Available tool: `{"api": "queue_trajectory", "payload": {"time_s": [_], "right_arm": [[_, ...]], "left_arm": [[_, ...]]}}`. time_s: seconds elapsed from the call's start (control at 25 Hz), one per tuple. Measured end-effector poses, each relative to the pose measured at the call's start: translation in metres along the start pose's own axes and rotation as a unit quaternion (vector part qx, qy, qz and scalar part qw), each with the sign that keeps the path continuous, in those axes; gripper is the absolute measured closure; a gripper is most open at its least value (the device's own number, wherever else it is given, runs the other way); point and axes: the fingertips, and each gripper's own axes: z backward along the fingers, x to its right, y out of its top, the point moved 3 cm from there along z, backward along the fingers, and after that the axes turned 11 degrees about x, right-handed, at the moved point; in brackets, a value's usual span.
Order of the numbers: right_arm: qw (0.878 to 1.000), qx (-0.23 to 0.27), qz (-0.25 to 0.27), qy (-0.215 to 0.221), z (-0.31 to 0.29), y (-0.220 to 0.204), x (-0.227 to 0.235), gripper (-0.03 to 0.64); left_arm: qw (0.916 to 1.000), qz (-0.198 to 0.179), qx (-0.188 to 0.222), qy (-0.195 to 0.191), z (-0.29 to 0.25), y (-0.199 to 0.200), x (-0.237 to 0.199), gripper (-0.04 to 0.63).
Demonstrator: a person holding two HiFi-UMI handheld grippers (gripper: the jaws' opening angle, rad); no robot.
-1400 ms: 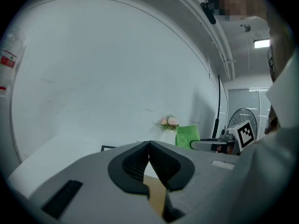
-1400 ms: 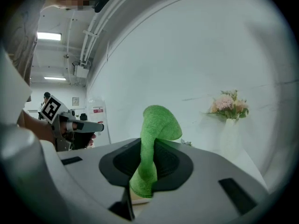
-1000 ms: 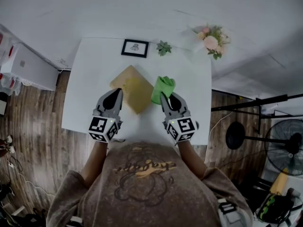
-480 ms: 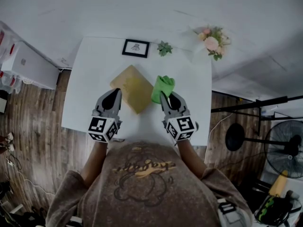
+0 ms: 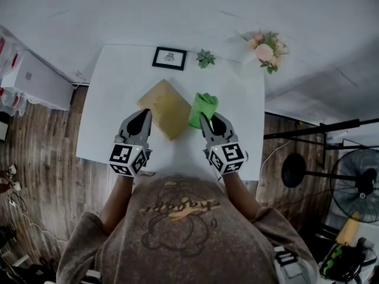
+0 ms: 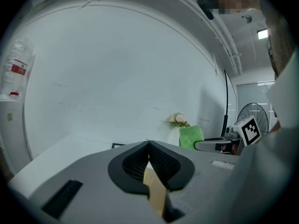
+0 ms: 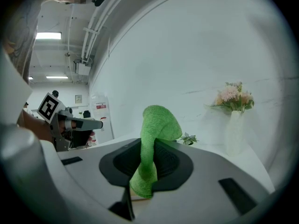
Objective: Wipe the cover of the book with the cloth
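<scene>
A tan book (image 5: 164, 107) lies at an angle on the white table (image 5: 112, 99); a strip of its cover (image 6: 154, 191) shows under my left jaws. My left gripper (image 5: 145, 115) hovers at the book's near-left edge, shut and empty, its jaws meeting (image 6: 148, 144). A green cloth (image 5: 203, 107) stands up just right of the book, and my right gripper (image 5: 206, 120) is shut on it. In the right gripper view the cloth (image 7: 156, 125) rises folded from between the jaws. The left gripper view shows the cloth (image 6: 191, 136) too.
At the table's far edge stand a small black picture frame (image 5: 169, 58), a little green plant (image 5: 205, 58) and a vase of pink flowers (image 5: 265, 49). A white cabinet (image 5: 32, 81) is left of the table, a floor fan (image 5: 355, 185) to the right.
Hardly anything: my right gripper and the cloth have shifted a touch left and away from me. The left gripper has stayed put.
</scene>
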Motion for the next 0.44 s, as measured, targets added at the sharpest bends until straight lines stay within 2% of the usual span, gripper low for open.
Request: {"api": "queue_trajectory", "payload": {"time_s": [0.44], "right_arm": [[1.000, -0.010, 0.017, 0.015, -0.0064, 0.0065, 0.0086, 0.551]], "left_arm": [[1.0000, 0.004, 0.004, -0.004, -0.0072, 0.0013, 0.0071, 0.592]]}}
